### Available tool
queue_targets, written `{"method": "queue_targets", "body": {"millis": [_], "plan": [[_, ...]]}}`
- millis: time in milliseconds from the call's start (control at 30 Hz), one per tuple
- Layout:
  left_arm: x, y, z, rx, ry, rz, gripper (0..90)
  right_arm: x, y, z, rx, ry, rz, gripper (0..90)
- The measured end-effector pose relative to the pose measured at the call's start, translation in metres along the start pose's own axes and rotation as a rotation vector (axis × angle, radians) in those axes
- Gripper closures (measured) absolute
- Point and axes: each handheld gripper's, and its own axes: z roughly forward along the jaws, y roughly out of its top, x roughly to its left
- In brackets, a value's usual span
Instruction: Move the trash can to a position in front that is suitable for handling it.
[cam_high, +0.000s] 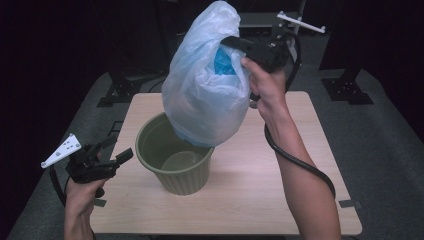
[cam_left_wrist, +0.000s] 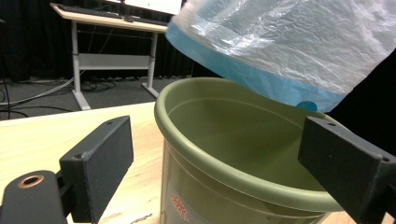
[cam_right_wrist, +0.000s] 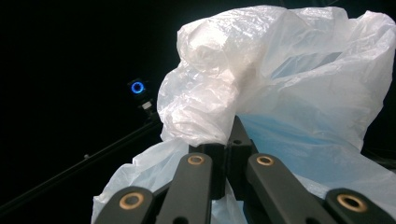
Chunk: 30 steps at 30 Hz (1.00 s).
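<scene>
While the translucent white-and-blue plastic bag (cam_high: 205, 95) hangs just above the olive-green round plastic bin (cam_high: 177, 155), its lowest corner dips toward the bin's mouth. The right gripper (cam_high: 235, 42), clamped shut on the bag's upper side, carries it; the left gripper (cam_high: 117, 150) stands open beside the bin's rim.

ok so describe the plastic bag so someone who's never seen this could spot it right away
Start at the pale wooden table and find the olive-green round plastic bin standing on it. Hanging right above the bin's mouth is the translucent white plastic bag, pinched at its top by the right claw. It alone is off the table, crinkly, with blue showing through.
</scene>
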Motion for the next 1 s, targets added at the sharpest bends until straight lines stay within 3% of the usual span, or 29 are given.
{"method": "queue_targets", "body": {"millis": [200, 600, 1000], "plan": [[0.001, -0.002, 0.002, 0.012, -0.001, -0.003, 9.2, -0.01, 0.009, -0.021, -0.023, -0.056, -0.009, 90.0], [0.001, -0.004, 0.006, 0.027, -0.001, -0.003, 9.2, -0.015, 0.025, -0.058, -0.046, -0.14, -0.041, 89.9], [0.0, -0.004, 0.007, 0.034, 0.0, -0.004, 9.2, -0.033, 0.016, -0.079, -0.032, -0.185, -0.023, 89.8]]}}
